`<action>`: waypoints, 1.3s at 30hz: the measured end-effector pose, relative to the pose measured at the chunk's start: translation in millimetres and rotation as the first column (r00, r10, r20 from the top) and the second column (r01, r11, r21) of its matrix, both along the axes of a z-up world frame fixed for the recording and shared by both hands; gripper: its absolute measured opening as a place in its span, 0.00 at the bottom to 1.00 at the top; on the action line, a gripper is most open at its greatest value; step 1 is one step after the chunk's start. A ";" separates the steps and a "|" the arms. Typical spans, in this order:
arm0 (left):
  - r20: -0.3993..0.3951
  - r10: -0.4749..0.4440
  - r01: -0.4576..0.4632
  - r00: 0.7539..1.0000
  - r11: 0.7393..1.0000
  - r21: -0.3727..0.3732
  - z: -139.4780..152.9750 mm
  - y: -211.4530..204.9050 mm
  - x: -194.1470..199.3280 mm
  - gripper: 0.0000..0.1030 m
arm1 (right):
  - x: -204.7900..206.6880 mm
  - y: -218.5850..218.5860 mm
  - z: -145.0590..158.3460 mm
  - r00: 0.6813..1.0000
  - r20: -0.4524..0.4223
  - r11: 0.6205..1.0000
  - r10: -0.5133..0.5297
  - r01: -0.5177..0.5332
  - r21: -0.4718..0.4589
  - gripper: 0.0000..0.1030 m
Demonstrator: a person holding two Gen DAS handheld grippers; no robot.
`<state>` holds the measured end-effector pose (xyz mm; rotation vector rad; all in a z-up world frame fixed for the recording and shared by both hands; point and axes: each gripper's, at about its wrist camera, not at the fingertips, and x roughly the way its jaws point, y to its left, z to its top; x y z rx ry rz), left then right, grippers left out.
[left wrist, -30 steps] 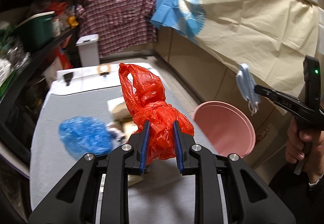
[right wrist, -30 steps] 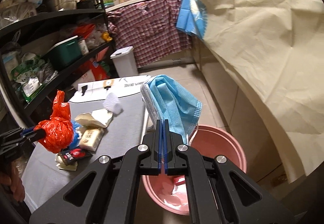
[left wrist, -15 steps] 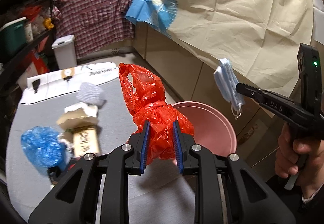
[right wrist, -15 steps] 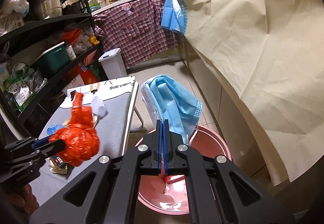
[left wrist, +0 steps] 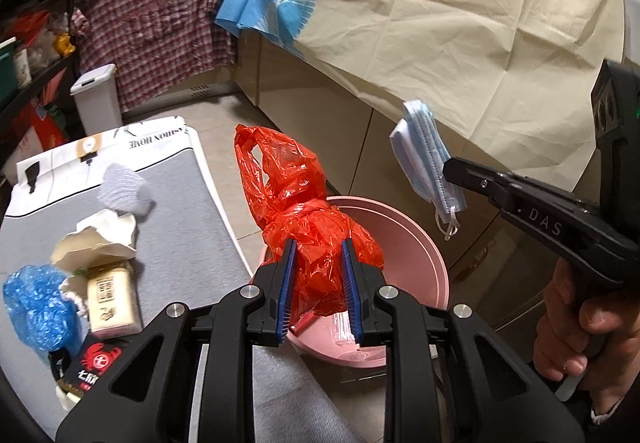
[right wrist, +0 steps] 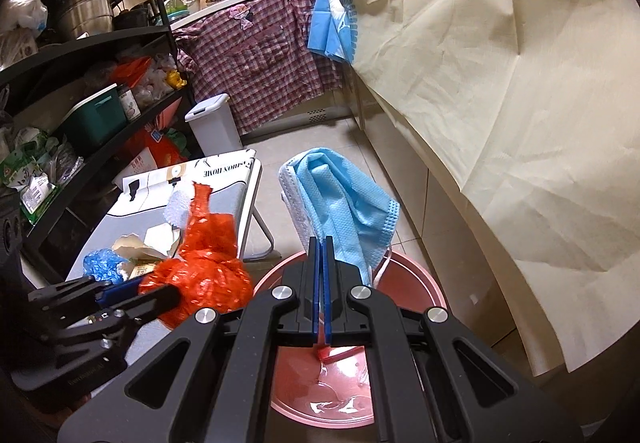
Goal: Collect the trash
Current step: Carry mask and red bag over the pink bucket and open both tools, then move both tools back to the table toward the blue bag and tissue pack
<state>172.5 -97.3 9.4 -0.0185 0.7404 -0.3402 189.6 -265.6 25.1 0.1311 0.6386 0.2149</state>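
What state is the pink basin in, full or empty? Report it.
Nearly empty. The pink basin holds only a small red scrap and some clear plastic; the red bag and blue mask hang above it.

Both grippers' jaws clamped

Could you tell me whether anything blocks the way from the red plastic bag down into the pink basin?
Nothing visible does. The left gripper holds the red plastic bag over the near rim of the open pink basin; the face mask hangs off to the side.
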 end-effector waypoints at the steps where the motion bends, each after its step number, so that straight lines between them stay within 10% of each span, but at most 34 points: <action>1: -0.006 -0.003 0.003 1.000 1.000 -0.002 -2.4 -1.5 1.9 0.22 | 1.0 0.2 -0.7 1.000 -0.002 1.000 0.000 0.000 0.000 0.02; 16: -0.065 -0.027 0.026 0.998 0.999 -0.029 -29.3 -12.6 24.9 0.22 | 14.9 0.9 -13.6 0.999 -0.036 1.000 -0.007 0.007 -0.010 0.02; 21: -0.090 -0.040 0.037 0.995 0.999 -0.031 -36.0 -16.2 33.3 0.27 | 20.0 1.3 -18.2 0.998 -0.054 0.999 -0.031 0.029 -0.038 0.11; 24: -0.113 -0.023 0.020 0.993 0.999 -0.024 -41.6 -15.3 35.3 0.33 | 20.9 -3.4 -18.6 0.997 -0.048 0.997 -0.061 0.059 -0.039 0.38; 39: -0.075 0.005 -0.008 0.997 0.999 -0.039 -21.3 9.3 5.1 0.34 | 15.5 -2.9 -14.6 0.997 -0.024 0.997 -0.073 0.072 -0.031 0.39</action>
